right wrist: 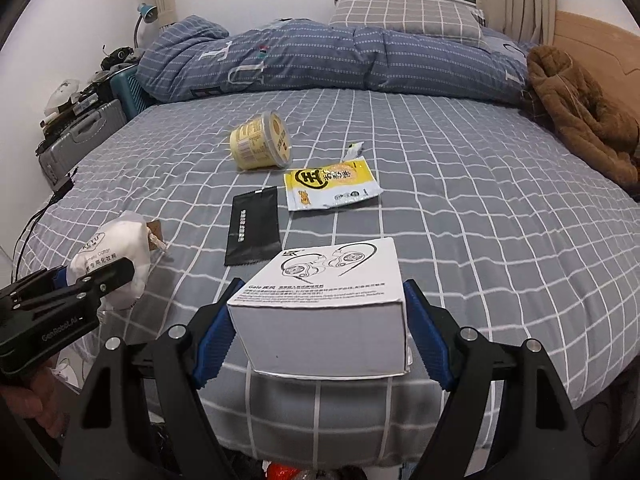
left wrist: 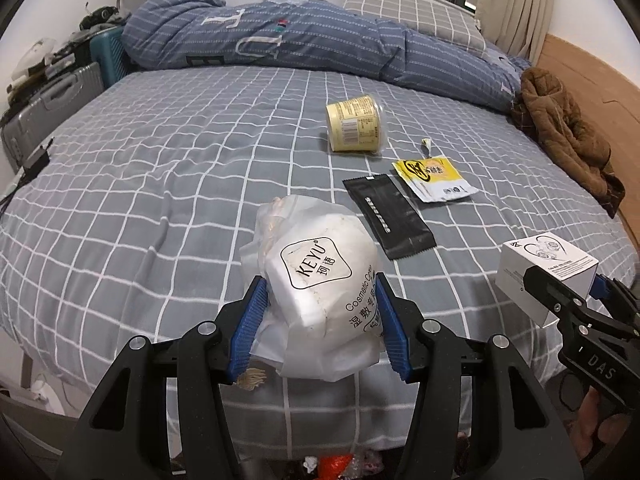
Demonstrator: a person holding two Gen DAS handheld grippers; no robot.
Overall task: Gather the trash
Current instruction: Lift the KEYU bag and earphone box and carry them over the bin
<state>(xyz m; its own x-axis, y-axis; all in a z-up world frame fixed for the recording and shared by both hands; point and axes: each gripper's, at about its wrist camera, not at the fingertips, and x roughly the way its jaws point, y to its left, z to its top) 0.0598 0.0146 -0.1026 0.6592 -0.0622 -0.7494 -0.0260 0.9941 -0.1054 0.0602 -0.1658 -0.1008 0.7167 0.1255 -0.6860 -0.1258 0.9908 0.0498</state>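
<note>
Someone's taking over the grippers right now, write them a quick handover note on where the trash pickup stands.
Left gripper: shut on the white cotton-pad bag, held above the bed's near edge.
Right gripper: shut on the white earphone box, also lifted.
Still on the bed: yellow tub on its side, yellow sachet, black wrapper, small scrap.
Done: two items picked up.
Left: bin both, then collect the other four.

"KEYU", "Cosmetic" on white bag [left wrist: 320, 280]; "Gale" on white box [right wrist: 328, 280]; "DAS" on right gripper [left wrist: 560, 292].
</note>
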